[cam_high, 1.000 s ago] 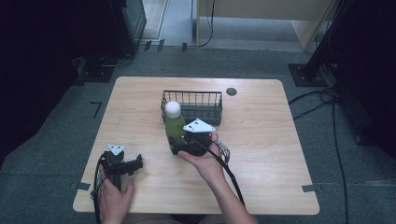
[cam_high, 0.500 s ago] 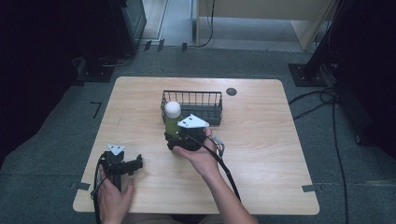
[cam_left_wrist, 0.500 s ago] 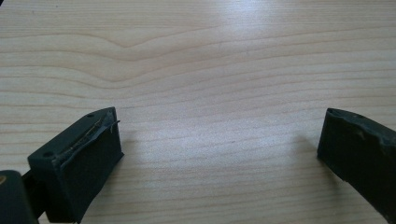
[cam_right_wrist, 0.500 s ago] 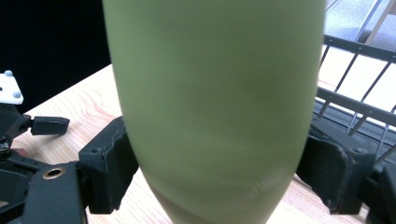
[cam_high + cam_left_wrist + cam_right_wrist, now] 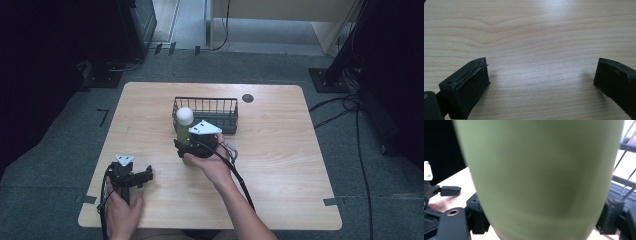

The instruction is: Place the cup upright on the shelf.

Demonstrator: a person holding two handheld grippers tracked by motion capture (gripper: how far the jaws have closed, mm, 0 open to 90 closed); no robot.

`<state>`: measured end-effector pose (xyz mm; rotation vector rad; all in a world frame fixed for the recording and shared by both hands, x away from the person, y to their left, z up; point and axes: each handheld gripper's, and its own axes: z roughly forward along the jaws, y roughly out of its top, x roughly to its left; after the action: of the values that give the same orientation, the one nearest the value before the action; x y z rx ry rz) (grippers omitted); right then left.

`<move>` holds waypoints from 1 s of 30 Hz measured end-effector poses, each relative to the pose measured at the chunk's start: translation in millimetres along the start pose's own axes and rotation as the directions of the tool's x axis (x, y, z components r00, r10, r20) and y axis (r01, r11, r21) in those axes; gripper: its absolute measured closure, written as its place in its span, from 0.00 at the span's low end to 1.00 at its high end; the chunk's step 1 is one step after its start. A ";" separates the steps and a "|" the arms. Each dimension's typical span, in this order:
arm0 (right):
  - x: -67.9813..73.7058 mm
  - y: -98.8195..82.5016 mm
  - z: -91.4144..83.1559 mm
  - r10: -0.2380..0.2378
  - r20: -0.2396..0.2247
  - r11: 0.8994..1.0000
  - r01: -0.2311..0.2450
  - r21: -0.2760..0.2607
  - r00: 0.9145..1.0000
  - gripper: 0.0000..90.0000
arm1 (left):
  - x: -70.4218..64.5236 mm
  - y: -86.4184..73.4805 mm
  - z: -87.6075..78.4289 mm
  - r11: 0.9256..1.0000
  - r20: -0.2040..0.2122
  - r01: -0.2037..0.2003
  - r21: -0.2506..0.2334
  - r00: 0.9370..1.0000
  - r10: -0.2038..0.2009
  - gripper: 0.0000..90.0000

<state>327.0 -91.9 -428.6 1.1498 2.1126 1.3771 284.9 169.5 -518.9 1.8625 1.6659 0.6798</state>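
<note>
A green bottle with a round white cap stands upright in my right gripper, which is shut on its body just in front of the black wire basket. In the right gripper view the bottle's green side is pressed between both black jaws. My left gripper rests near the table's front left corner, held by a hand. Its jaws stand wide apart over bare wood with nothing between them.
The light wooden table has a small dark round grommet behind the basket. Cables trail from both grippers toward the front edge. Dark equipment and cables surround the table on the grey floor.
My right gripper has carried the bottle a little to the left and toward the basket. The left gripper has stayed still.
</note>
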 end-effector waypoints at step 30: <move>-51.2 51.9 -30.8 0.051 0.116 0.997 -0.044 -0.060 0.992 0.23 | 0.0 0.0 0.0 1.000 0.000 0.000 0.001 1.000 0.000 0.00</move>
<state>359.4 -140.4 -375.0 1.2342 1.9641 1.3476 284.9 169.5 -518.9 1.8632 1.6661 0.6794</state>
